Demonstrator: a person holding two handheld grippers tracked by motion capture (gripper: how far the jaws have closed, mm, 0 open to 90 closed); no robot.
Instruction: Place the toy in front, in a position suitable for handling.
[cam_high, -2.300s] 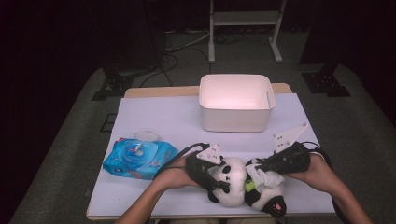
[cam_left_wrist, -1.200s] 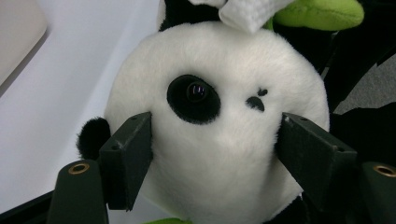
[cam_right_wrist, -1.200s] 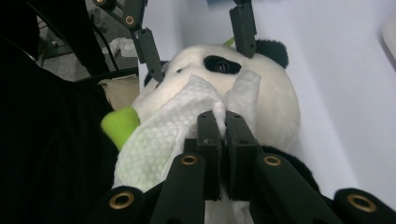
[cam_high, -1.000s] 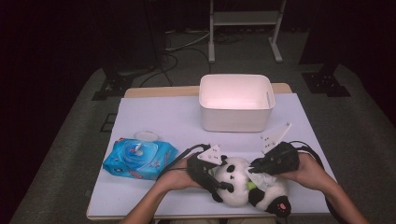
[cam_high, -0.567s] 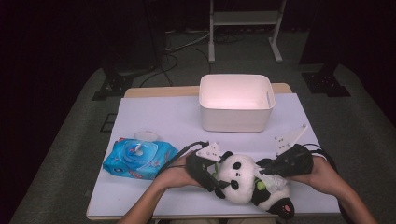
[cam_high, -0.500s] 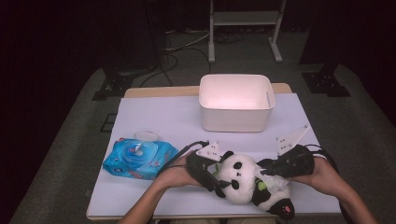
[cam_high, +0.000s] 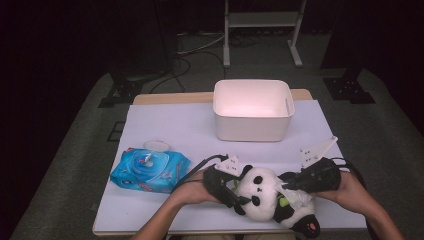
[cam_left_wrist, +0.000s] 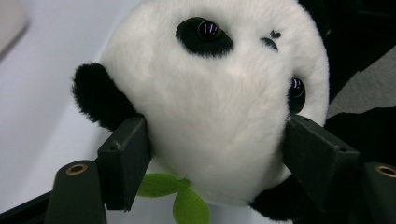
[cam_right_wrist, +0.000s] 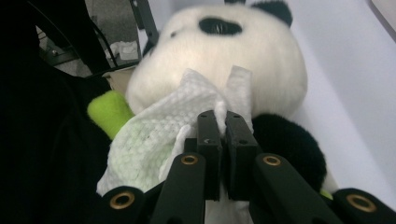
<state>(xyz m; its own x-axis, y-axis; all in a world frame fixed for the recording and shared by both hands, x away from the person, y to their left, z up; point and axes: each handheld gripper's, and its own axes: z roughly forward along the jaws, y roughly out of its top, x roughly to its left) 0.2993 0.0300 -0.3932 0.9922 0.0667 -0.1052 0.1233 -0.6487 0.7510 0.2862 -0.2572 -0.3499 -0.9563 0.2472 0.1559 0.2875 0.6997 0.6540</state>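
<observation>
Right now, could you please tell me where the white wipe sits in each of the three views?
High view: the wipe lies low right, on the panda's body under the right tongs.
Left gripper view: I cannot make it out; the panda's head sits between the tongs.
Right gripper view: centre, pinched in the shut tongs, draped over the panda.
Shared landmark: the panda's white head.

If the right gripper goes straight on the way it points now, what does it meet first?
Most likely the panda toy: the right gripper, fingers shut on a white wipe, points at the toy's white head just behind the wipe. The exact depth is unclear.
</observation>
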